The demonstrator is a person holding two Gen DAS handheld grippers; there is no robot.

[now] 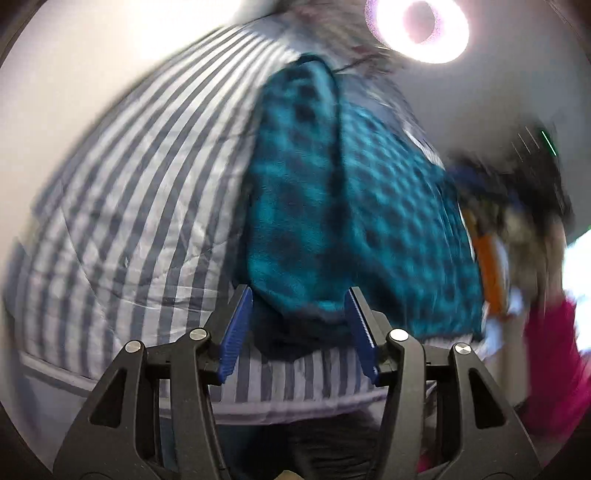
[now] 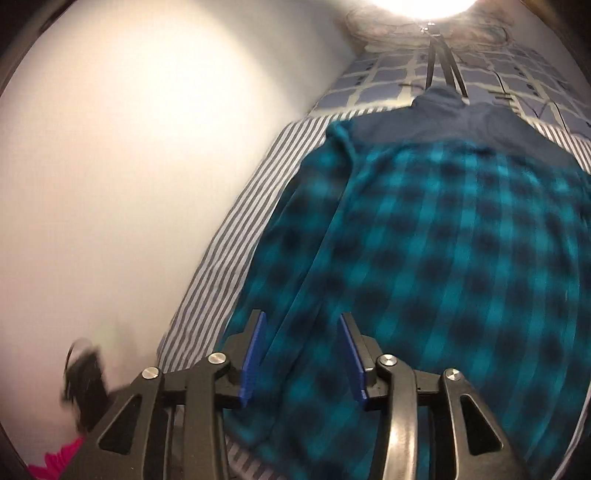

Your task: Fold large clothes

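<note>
Nearest in the left wrist view, the left gripper [image 1: 299, 332] stands with its blue pads partly apart; the dark lower end of a teal and black checked garment [image 1: 332, 206] lies between them, but the pads do not appear to press on it. In the right wrist view the right gripper [image 2: 303, 354] hovers over the same garment [image 2: 424, 258], its pads also partly apart and gripping nothing.

The garment looks like thick, fuzzy fleece — soft, limp and fairly bulky, probably light for its size and unlikely to slip from ribbed pads. It would sag and bunch if lifted from one point. Judging by how it lies, the best holds are a hem corner or a doubled edge, one gripper at each end of the same edge.

It lies spread along a bed, on a grey and white striped sheet [image 1: 122, 206], with one long strip folded lengthwise toward the wall side. Its plain dark collar end [image 2: 443, 110] points away, toward a blue grid-patterned cover [image 2: 388, 85].

Further off — a pale wall [image 2: 129, 166] runs along the bed, and a bright ring lamp [image 1: 417, 26] glares above. A pink sleeve [image 1: 554, 362] shows at the right edge, blurred.
</note>
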